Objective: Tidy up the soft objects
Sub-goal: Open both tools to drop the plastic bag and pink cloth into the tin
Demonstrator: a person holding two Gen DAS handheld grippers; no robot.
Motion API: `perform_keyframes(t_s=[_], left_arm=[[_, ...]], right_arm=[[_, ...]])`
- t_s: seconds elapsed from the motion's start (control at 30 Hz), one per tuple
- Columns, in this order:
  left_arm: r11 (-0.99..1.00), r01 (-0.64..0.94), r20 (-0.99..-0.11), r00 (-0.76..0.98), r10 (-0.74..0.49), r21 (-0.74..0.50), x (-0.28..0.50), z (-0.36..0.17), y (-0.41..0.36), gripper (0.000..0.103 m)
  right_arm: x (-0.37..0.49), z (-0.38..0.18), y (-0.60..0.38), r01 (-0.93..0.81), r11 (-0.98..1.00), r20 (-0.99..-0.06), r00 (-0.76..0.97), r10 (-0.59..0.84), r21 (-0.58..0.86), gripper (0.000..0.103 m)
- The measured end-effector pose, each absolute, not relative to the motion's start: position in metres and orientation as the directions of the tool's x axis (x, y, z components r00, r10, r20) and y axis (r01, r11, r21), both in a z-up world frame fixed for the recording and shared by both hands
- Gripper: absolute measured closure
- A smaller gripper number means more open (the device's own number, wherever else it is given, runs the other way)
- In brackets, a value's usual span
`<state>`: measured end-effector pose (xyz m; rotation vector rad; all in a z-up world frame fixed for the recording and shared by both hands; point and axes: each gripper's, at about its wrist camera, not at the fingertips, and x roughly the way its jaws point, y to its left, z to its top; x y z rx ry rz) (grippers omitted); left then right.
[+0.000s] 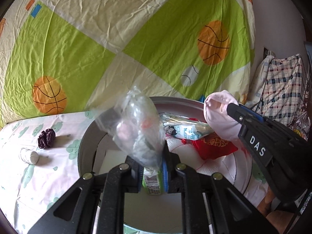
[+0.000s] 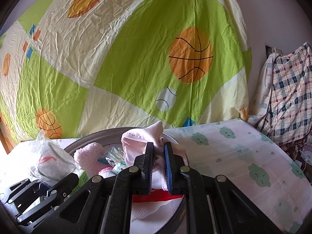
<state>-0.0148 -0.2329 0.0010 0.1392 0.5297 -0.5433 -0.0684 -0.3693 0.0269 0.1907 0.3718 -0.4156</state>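
The round metal basin (image 1: 197, 102) on the bed (image 1: 23, 167) already holds several soft things: a red cloth (image 1: 213, 147), a white packet with a cartoon face (image 1: 185, 132), white paper towel (image 2: 148, 210) and a fluffy pink sock (image 2: 88, 156).

Two more are on the way in. The left gripper (image 1: 151, 168) has its fingers (image 1: 165, 172) clenched on a clear plastic bag (image 1: 136, 124) stuffed with soft items, held up over the basin's near-left rim. A green-and-white pack seems pinched under it, though blur makes that unsure. The right gripper (image 2: 159, 161) grasps a pale pink garment (image 2: 136, 144) above the basin's right half.

Left of the basin, a dark purple scrunchie (image 1: 46, 138) and a small white roll (image 1: 29, 156) lie on the bed sheet. So I judge the job well past halfway, with both held pieces to drop and those two to collect.
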Motion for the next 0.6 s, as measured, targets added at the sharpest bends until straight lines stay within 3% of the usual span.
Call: perform_keyframes(t_s=[0.4,0.43,0.5,0.57,0.6], left_arm=[[0.839,0.542,-0.501,0.741,-0.448,0.052,-0.015,-0.004,-0.242,0.09],[0.843,0.535,-0.501,0.746,-0.439,0.057,-0.016,-0.004,-0.242,0.085],[0.841,0.539,-0.506,0.736,-0.449,0.038,-0.016,-0.003,-0.239,0.067],[0.838,0.545,-0.505,0.726,-0.466,0.01,-0.018,-0.001,-0.234,0.006],[0.849,0.528,-0.479,0.748,-0.46,0.011,-0.021,0.001,-0.229,0.003]], right_arm=[[-0.038,0.007,-0.367,0.332,0.93,-0.531,0.822,-0.205,0.155,0.09],[-0.038,0.006,-0.366,0.33,0.93,-0.533,0.822,-0.2,0.16,0.09],[-0.038,0.005,-0.366,0.311,0.934,-0.532,0.828,-0.176,0.176,0.088],[-0.04,0.005,-0.367,0.284,0.935,-0.525,0.84,-0.136,0.212,0.07],[-0.041,0.006,-0.367,0.266,0.935,-0.52,0.847,-0.112,0.233,0.062]])
